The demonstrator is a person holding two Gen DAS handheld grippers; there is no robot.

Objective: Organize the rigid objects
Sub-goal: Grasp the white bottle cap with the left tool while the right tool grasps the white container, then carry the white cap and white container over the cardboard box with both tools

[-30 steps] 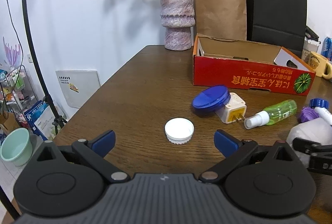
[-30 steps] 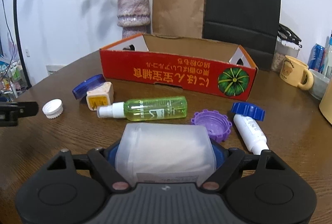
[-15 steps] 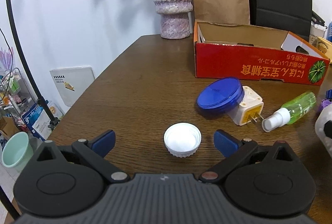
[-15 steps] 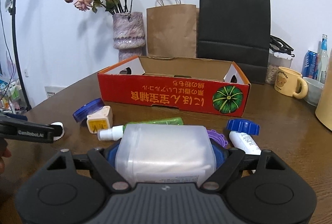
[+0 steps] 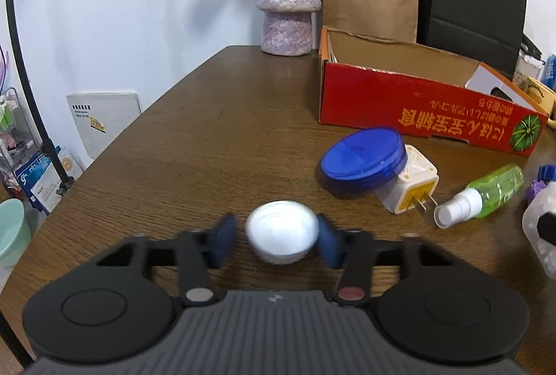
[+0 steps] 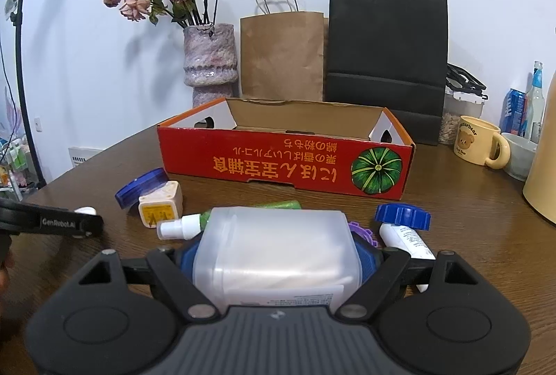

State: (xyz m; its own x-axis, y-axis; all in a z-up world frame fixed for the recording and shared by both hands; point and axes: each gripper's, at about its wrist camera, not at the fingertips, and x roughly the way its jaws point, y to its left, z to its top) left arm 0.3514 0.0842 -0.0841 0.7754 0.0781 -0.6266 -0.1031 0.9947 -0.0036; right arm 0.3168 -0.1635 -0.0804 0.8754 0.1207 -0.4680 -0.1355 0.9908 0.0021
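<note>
White cap [image 5: 281, 236] between left gripper [image 5: 276, 241] blue pads, jaws just closing

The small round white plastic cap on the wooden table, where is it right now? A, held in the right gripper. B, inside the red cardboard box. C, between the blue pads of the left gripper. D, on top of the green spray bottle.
C: the left wrist view shows the small round white plastic cap sitting between the blue pads of the left gripper, whose jaws have just been closing around it.
</note>
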